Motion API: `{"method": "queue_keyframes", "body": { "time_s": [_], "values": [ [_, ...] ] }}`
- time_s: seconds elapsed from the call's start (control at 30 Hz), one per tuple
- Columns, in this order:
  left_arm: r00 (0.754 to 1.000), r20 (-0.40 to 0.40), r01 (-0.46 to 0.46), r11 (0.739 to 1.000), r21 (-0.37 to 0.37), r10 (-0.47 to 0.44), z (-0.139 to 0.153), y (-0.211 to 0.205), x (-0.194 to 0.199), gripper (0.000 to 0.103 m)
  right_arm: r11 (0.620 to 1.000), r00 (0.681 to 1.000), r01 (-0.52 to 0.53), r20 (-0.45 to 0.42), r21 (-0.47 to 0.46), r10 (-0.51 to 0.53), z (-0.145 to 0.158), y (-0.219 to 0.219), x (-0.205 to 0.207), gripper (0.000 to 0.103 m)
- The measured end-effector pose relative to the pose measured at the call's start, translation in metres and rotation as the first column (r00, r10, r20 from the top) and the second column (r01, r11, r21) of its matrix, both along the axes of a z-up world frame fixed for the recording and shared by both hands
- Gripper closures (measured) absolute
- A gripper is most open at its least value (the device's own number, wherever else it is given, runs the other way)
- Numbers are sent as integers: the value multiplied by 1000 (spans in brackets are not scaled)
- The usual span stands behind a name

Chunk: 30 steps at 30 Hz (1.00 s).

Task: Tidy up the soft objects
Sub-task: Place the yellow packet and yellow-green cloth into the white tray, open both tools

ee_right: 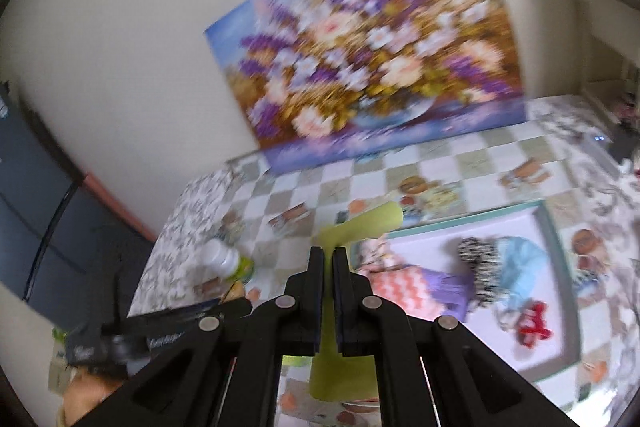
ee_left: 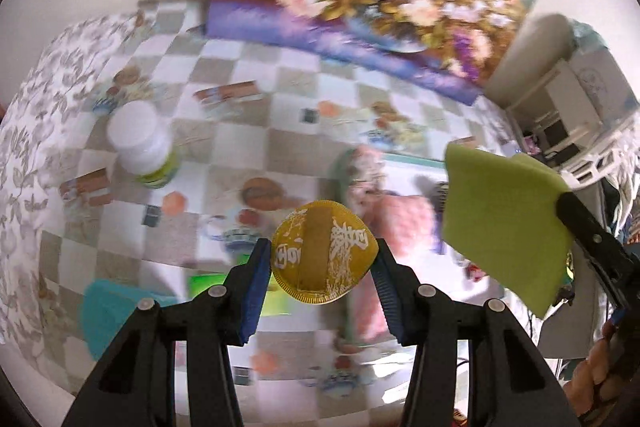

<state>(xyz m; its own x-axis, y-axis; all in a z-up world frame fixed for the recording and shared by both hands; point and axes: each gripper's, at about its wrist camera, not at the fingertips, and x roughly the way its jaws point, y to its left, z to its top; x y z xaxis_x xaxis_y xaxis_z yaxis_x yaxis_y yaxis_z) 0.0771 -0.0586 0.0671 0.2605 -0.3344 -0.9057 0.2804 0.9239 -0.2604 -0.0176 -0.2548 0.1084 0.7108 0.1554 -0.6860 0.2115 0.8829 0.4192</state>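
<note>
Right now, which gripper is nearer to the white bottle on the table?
Left. The left gripper, holding a gold round pad, hangs just right of the white bottle; the right gripper, with the green cloth, is farther right.

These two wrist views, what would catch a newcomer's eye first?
The big floral painting leaning against the wall behind the checkered tablecloth. Next, the round golden packet pinched in the left hand-held gripper, and the lime-green foam sheet clamped in the right hand-held gripper.
</note>
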Motion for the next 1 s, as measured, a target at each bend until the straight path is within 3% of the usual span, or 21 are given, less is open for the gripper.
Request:
{"method": "queue_keyframes", "body": {
  "time_s": [0.2, 0.33, 0.47, 0.67, 0.8, 1.0],
  "values": [
    [999, 19, 35, 999, 16, -35, -14, -55, -25, 51, 986, 985, 166, -44, -7, -166, -16, -35, -20, 98],
    [998, -18, 58, 998, 30, -57, -35, -81, -34, 51, 971, 967, 235, -96, -35, -237, -36, -60, -25, 98],
    [992, -68, 110, 994, 29, -108, -61, -110, -45, 51, 967, 947, 244, -196, -77, -254, -65, -78, -22, 98],
    [979, -144, 157, 986, 57, -147, -104, -134, -51, 51, 962, 895, 274, -361, -17, -261, -120, -102, -26, 98],
    [973, -172, 171, 982, 79, -156, -122, -141, -51, 51, 957, 871, 290, -416, 5, -262, -140, -110, -30, 96],
    [970, -181, 182, 980, 83, -164, -126, -144, -52, 50, 958, 857, 286, -440, -26, -268, -144, -106, -29, 95]
  ]
}}
